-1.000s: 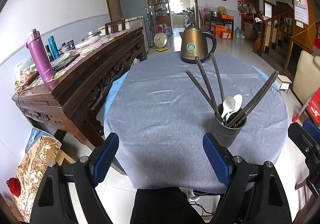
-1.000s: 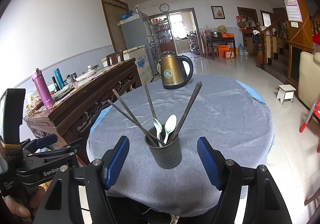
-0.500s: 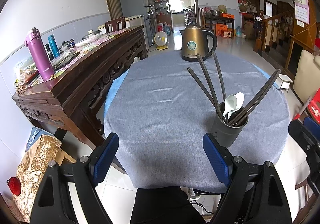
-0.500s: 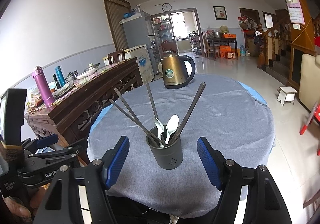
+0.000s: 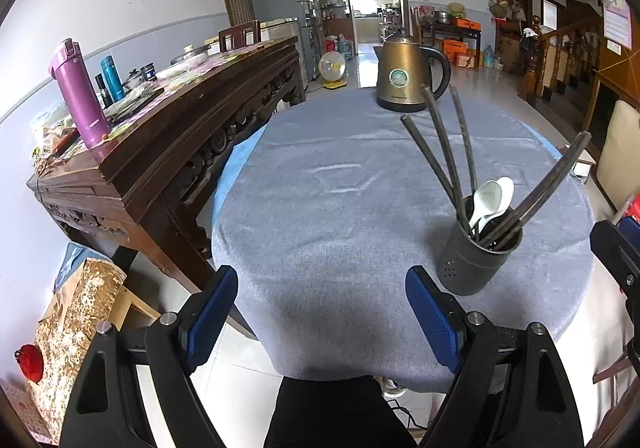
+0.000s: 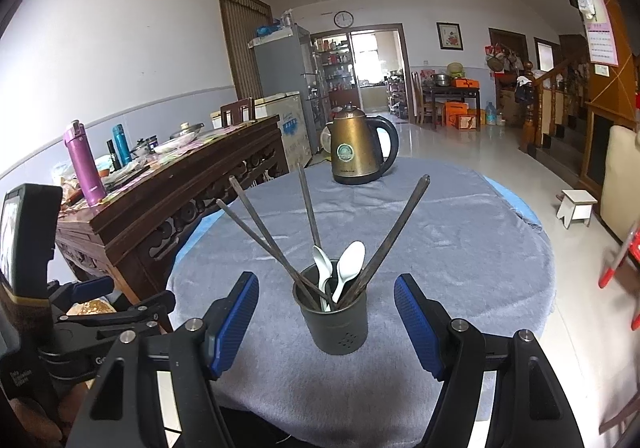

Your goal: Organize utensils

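Note:
A dark grey utensil cup point(image 5: 476, 254) point(image 6: 334, 318) stands near the front edge of the round table with the grey cloth point(image 5: 340, 200) point(image 6: 460, 248). It holds several dark chopsticks point(image 5: 438, 152) point(image 6: 260, 230) and two white spoons point(image 5: 490, 196) point(image 6: 348, 262). My left gripper point(image 5: 322, 312) is open and empty, to the left of the cup. My right gripper point(image 6: 326, 320) is open and empty, with the cup between and just beyond its blue pads point(image 6: 416, 322).
A gold kettle point(image 5: 404, 74) point(image 6: 356, 152) stands at the table's far side. A dark wooden sideboard point(image 5: 152, 136) point(image 6: 160, 196) with a purple flask point(image 5: 78, 96) and clutter runs along the left. The left gripper's body point(image 6: 80, 320) shows at the right view's left edge.
Both views have tilted up slightly and edged towards the table. The cup and utensils have not moved. Both grippers stay open.

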